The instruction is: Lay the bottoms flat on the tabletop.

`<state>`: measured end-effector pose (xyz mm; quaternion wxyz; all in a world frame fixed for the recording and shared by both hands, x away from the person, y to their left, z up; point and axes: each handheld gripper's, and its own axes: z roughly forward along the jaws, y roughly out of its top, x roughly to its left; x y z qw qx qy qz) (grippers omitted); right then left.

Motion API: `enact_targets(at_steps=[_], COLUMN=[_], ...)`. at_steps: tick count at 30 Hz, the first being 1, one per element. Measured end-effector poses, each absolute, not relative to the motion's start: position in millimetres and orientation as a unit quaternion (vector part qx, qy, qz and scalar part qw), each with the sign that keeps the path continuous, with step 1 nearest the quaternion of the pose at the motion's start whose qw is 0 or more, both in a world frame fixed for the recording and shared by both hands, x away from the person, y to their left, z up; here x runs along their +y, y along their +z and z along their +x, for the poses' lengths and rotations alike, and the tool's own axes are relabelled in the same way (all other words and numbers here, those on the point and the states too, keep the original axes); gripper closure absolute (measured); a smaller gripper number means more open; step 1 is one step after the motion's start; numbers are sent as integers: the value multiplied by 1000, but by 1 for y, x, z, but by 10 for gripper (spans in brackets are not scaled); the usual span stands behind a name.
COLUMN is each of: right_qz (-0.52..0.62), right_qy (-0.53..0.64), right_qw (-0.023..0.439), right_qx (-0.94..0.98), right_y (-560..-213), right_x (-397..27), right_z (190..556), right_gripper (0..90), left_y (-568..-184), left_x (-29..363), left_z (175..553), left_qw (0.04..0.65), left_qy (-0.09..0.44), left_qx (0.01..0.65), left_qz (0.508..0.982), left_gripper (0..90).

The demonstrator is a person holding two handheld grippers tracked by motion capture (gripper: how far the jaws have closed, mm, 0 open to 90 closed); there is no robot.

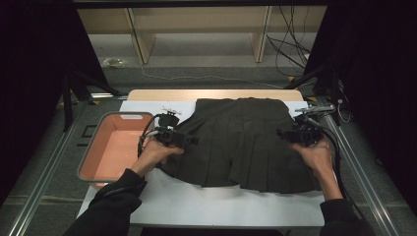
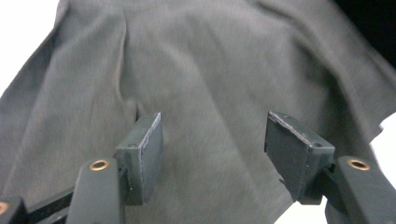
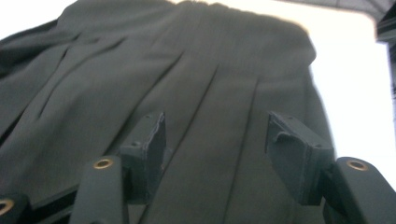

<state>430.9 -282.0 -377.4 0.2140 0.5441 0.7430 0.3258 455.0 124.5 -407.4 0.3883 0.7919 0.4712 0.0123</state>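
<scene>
beside the skirt [image 1: 241, 142], a pink bin [image 1: 93, 160]

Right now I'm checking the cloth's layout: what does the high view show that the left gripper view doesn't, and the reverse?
High view alone: the whole dark pleated skirt spread on the white sheet, the pink tray to its left, both hands, and the right gripper at the skirt's right side. Left gripper view alone: the left gripper close up, its jaws standing apart with nothing clamped, over the fabric's weave. Both share: the skirt, the white sheet and the left gripper.
</scene>
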Motion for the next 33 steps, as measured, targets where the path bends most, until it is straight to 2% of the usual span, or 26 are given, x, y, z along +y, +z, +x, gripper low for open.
enact_targets(at_steps=[6, 14, 22, 33], right_qz=[532, 512, 480, 469], right_qy=[298, 314, 319, 331], right_qw=[196, 171, 146, 129], right_qx=[768, 781, 804, 809], right_y=[-400, -404, -410, -406], right_x=[-274, -243, -201, -177], right_z=[410, 393, 381, 379], right_gripper=[376, 356, 333, 302], left_y=[-424, -443, -454, -451], left_x=[125, 124, 126, 126], left_z=[438, 421, 420, 418], left_qw=[361, 334, 325, 344], left_qy=[11, 20, 5, 4], left_qx=[461, 458, 450, 441], left_qz=[810, 823, 832, 829], left_gripper=[350, 368, 579, 827])
